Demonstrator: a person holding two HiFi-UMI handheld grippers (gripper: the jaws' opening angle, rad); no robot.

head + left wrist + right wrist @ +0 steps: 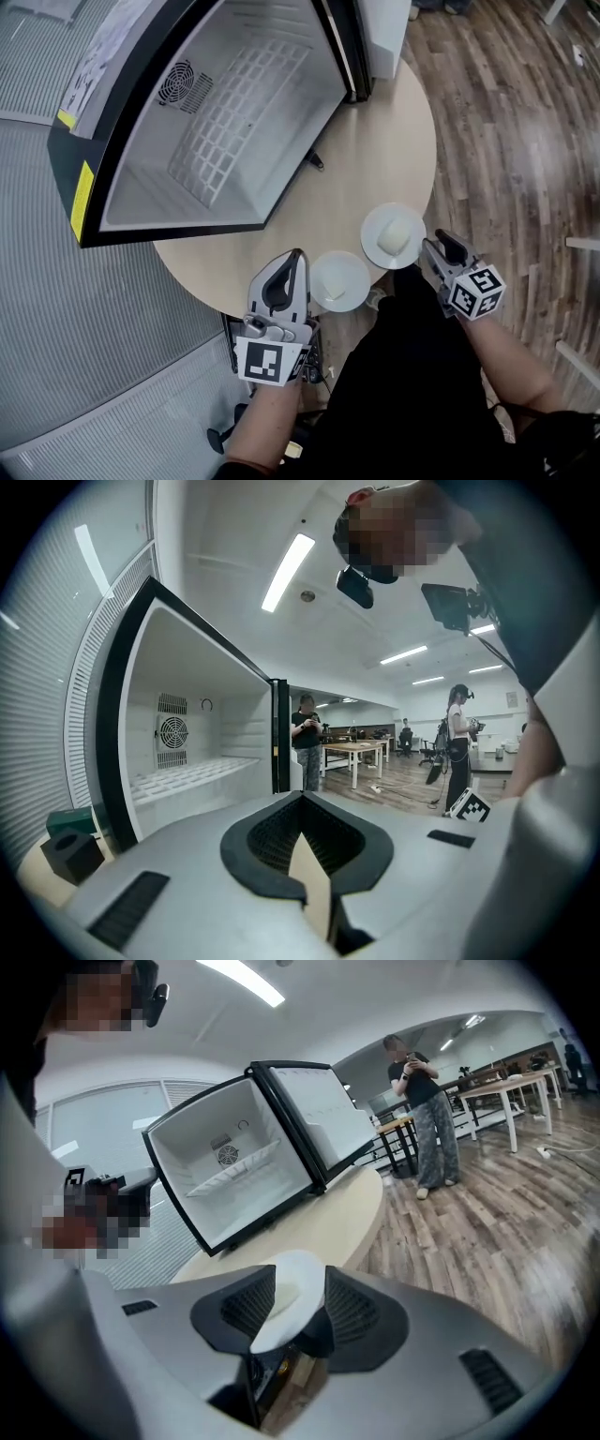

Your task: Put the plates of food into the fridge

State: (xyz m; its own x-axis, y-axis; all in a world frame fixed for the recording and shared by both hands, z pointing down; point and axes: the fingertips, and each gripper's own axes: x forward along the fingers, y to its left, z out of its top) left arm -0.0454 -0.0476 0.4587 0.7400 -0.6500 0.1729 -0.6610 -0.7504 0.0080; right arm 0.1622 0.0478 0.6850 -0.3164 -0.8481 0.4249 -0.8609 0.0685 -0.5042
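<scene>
A: Why do the jaws of our grey right gripper [436,246] stand apart?
B: So the rim of the round white plate of pale food [393,234] fits between them, ready to pinch, we think. It sits on the round light table [375,159] in front of the small black fridge with white insides [281,159], not inside.
A: And our grey left gripper [298,255]?
B: Its jaws are together, holding nothing. It hangs by the other round white plate of food [339,279], also in front of the fridge.
A: Why is the fridge open?
B: So our plates can slide onto its white wire shelf [239,117].
</scene>
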